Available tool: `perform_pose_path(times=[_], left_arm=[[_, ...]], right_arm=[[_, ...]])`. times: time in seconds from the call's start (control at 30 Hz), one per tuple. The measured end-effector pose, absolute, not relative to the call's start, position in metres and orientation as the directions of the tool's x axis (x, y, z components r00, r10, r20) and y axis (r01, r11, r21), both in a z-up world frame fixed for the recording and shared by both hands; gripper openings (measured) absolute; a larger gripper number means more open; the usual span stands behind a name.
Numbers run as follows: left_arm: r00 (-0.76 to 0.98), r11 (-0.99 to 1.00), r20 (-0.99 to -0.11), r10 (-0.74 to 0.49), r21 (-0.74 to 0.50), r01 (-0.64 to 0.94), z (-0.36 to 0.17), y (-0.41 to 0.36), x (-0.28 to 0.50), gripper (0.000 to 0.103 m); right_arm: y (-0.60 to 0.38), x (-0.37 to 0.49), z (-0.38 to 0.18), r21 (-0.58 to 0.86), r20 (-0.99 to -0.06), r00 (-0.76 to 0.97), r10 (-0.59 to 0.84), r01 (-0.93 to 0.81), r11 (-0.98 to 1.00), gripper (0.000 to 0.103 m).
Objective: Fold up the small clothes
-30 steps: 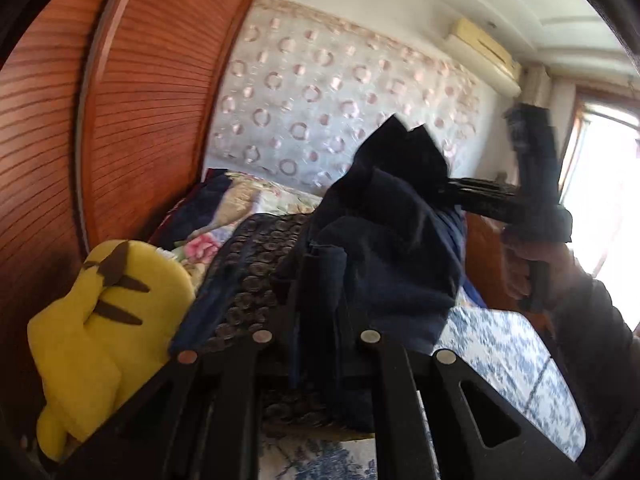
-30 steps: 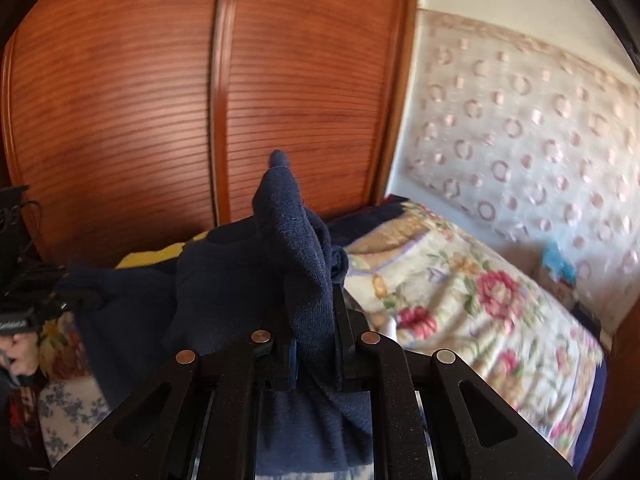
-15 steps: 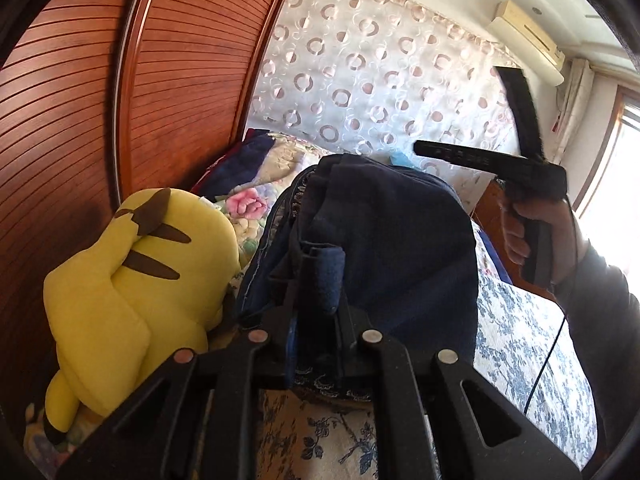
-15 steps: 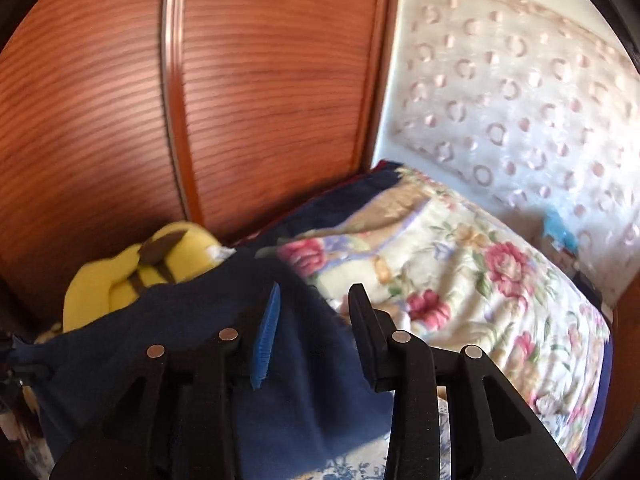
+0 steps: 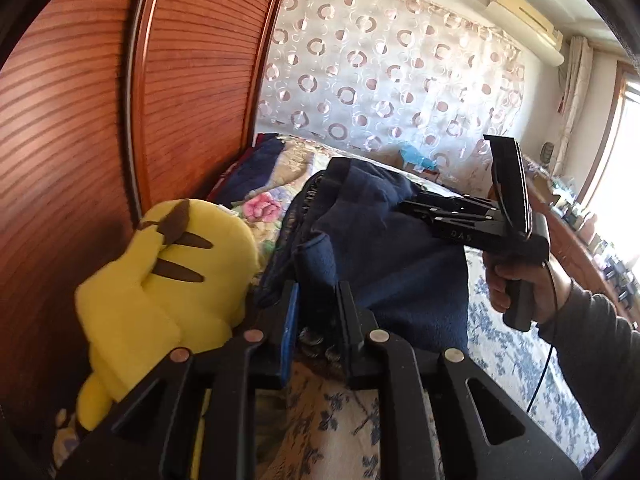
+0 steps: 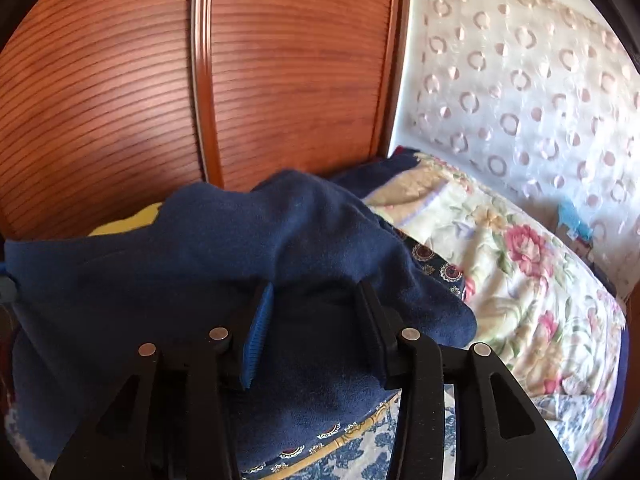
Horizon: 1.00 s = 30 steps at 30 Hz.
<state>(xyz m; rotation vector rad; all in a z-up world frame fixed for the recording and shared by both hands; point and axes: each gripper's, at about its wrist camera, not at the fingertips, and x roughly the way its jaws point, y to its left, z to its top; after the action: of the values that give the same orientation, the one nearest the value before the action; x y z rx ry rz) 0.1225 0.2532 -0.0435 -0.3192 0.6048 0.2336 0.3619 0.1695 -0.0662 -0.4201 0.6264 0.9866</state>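
Note:
A navy fleece garment (image 5: 384, 256) lies heaped on a dark patterned cloth (image 5: 298, 208) on the bed. My left gripper (image 5: 316, 300) sits at its near edge. Its jaws are opening: a narrow gap shows between the pads, and the navy fold stands just past the tips. In the right wrist view the same navy garment (image 6: 240, 248) spreads under my right gripper (image 6: 314, 300). Its jaws are opening wide with the cloth lying loose below them. From the left wrist view the right gripper (image 5: 406, 205) points into the garment's far side, carried by a hand (image 5: 520, 284).
A yellow plush toy (image 5: 168, 272) leans against the wooden wardrobe (image 5: 80, 120) just left of the pile. A floral quilt (image 6: 500, 264) lies beyond it, under a circle-patterned curtain (image 5: 380, 80). Blue-and-white bedsheet (image 5: 508, 352) shows to the right.
The navy garment came down from mid-air onto the pile. The right jaws let go of its fold and spread; the left jaws loosened off the fold they pinched.

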Motion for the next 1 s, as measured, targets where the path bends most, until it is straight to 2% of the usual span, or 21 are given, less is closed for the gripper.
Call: perform_pose_path(times=[0.13,0.2,0.27,0.4,0.47,0.6,0.67,0.8,0.87,1.0], left_arm=[[0.797,0.937,-0.584,0.153,-0.171,-0.305,-0.032,0.243,0.112,0.018],[0.802,0.942,-0.578,0.148,-0.164,-0.292,-0.025,0.236,0.107,0.024],[0.811,0.949,-0.563,0.156,-0.143,-0.282,-0.018,0.228,0.101,0.034],[0.827,0.960,-0.542,0.152,-0.117,-0.253,-0.008,0.210,0.091,0.043],[0.838,0.967,-0.530,0.133,-0.115,-0.226,-0.002,0.198,0.086,0.055],[0.853,0.980,-0.508,0.124,-0.075,-0.186,0.008,0.171,0.077,0.060],[0.855,0.982,-0.503,0.129,-0.055,-0.181,0.011,0.159,0.075,0.069],[0.864,0.988,-0.493,0.107,-0.041,-0.146,0.017,0.140,0.070,0.070],[0.871,0.991,-0.482,0.093,-0.044,-0.129,0.019,0.131,0.067,0.072],[0.876,0.994,-0.478,0.066,-0.044,-0.098,0.019,0.114,0.066,0.072]], right_arm=[[0.161,0.357,-0.056,-0.029,-0.666,0.413,0.621,-0.847,0.531,0.045],[0.152,0.349,-0.049,-0.026,-0.657,0.425,0.622,-0.838,0.545,0.047],[0.138,0.337,-0.039,-0.014,-0.644,0.437,0.628,-0.828,0.561,0.048],[0.106,0.305,-0.022,0.002,-0.616,0.449,0.648,-0.821,0.570,0.049],[0.090,0.289,-0.015,0.004,-0.602,0.455,0.656,-0.820,0.573,0.051],[0.054,0.257,0.000,0.001,-0.577,0.478,0.663,-0.811,0.586,0.054],[0.036,0.242,0.005,0.002,-0.568,0.490,0.661,-0.803,0.597,0.054],[0.000,0.216,0.011,0.021,-0.560,0.509,0.653,-0.780,0.625,0.058],[-0.020,0.205,0.013,0.030,-0.555,0.526,0.645,-0.762,0.647,0.068],[-0.057,0.186,0.014,0.050,-0.546,0.560,0.623,-0.721,0.691,0.073]])
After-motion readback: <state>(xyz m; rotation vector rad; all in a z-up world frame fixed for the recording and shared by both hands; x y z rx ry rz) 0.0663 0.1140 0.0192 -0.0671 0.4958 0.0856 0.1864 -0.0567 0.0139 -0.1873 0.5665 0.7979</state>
